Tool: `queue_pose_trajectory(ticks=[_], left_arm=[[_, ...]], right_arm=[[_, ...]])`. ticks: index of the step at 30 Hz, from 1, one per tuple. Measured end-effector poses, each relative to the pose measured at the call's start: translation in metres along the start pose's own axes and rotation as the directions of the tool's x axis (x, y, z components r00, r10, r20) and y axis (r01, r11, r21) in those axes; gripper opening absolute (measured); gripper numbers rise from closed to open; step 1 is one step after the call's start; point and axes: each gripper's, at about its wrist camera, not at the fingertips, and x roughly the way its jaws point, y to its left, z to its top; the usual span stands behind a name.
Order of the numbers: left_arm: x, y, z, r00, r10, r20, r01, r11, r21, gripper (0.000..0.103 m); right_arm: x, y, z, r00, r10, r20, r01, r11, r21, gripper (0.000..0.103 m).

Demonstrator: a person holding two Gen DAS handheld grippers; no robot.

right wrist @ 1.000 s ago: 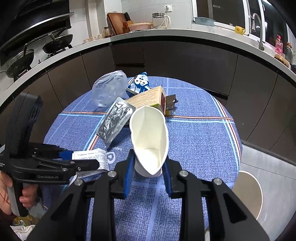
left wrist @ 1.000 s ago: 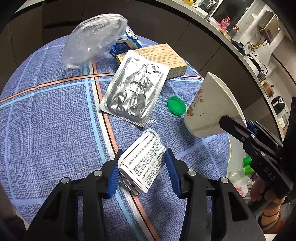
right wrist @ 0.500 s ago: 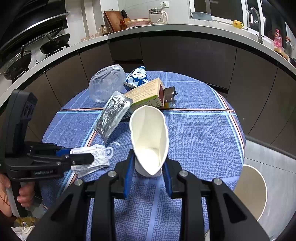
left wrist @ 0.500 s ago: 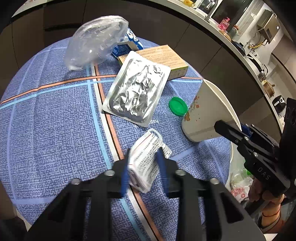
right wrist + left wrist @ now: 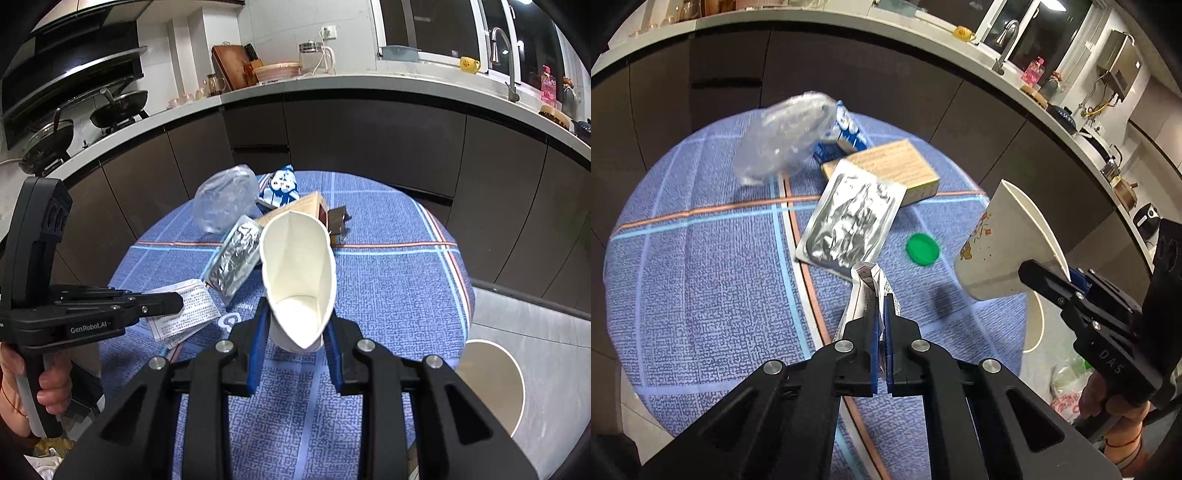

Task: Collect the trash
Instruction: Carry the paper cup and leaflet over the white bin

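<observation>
My left gripper is shut on a folded printed paper leaflet and holds it above the blue checked tablecloth. It also shows in the right wrist view. My right gripper is shut on a squashed white paper cup, which also shows in the left wrist view, lifted off the table. On the table lie a silver foil pouch, a green bottle cap, a tan cardboard box, a clear plastic bag and a blue-white carton.
A dark curved kitchen counter runs behind the round table. A white round stool stands on the floor at the table's right edge. A bag with trash lies on the floor to the right.
My left gripper has closed on the paper leaflet and lifted it off the table. My right gripper has risen a little with the cup.
</observation>
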Motion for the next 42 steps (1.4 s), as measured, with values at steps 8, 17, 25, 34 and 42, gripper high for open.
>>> queue_pose_trajectory(ticks=[8,17,25,34,42], left_arm=[[-0.028,-0.027,0.007,0.998,-0.034,0.048,0.032,0.999,0.043,0.002],[-0.032,-0.067,0.016,0.995,-0.082,0.059,0.075,0.991,0.107,0.002],[-0.027,-0.105,0.022,0.990,-0.131,0.057,0.119,0.977,0.179,0.002],[-0.007,-0.149,0.029,0.983,-0.181,0.017,0.170,0.951,0.257,0.002],[0.017,-0.185,0.031,0.977,-0.209,-0.029,0.208,0.926,0.316,0.002]], right_arm=[[-0.027,-0.007,0.003,0.999,-0.006,0.052,0.006,1.000,0.011,0.029],[-0.057,-0.028,-0.002,0.995,-0.049,0.085,0.046,0.998,0.035,0.029],[-0.073,-0.051,-0.015,0.991,-0.104,0.082,0.098,0.993,0.069,0.029],[-0.088,-0.081,-0.028,0.982,-0.171,0.081,0.160,0.978,0.131,0.029],[-0.100,-0.117,-0.053,0.972,-0.227,0.058,0.212,0.956,0.204,0.029]])
